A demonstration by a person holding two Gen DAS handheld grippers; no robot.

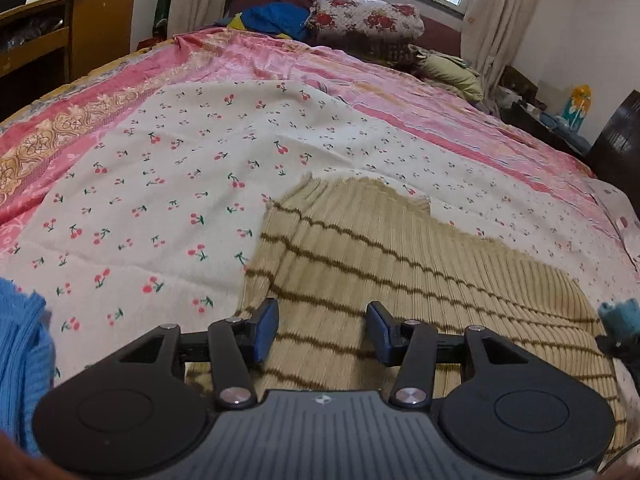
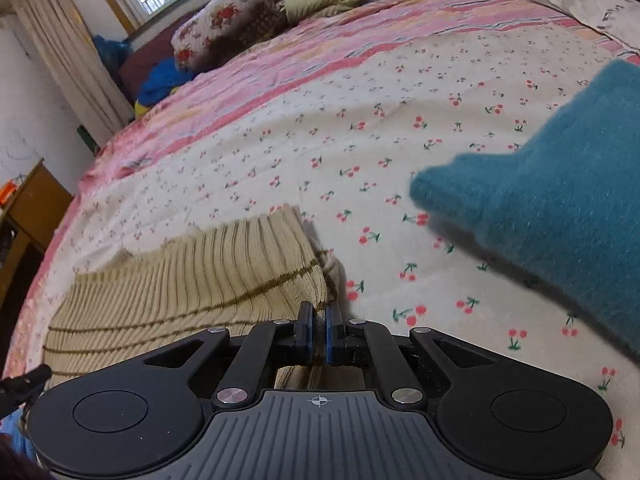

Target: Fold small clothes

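So right up close, the right gripper [image 2: 319, 334] has its jaws pinched together on the near right edge of the beige ribbed knit with brown stripes [image 2: 188, 288], with a sliver of the fabric sandwiched between the blue pads. The left gripper [image 1: 322, 330] hangs over the same garment's near left part with its jaws spread apart, nothing between them but the knit lying flat underneath. My guess is one side's grabbed and the other is lining up for its own hold, so the piece can be lifted and folded over evenly.

The knit is spread out flat on the cherry-print sheet [image 1: 168, 184], near the front edge of the bed. A fuzzy teal garment [image 2: 560, 184] sits just to the right, and a bright blue knit [image 1: 20, 344] is cut off at the left.

Further back there's the pink bedspread [image 1: 248, 60], a floral folded quilt [image 1: 364, 20] and the window.

Can't tell what kind of garment the beige thing is; its near end is hidden under the grippers.
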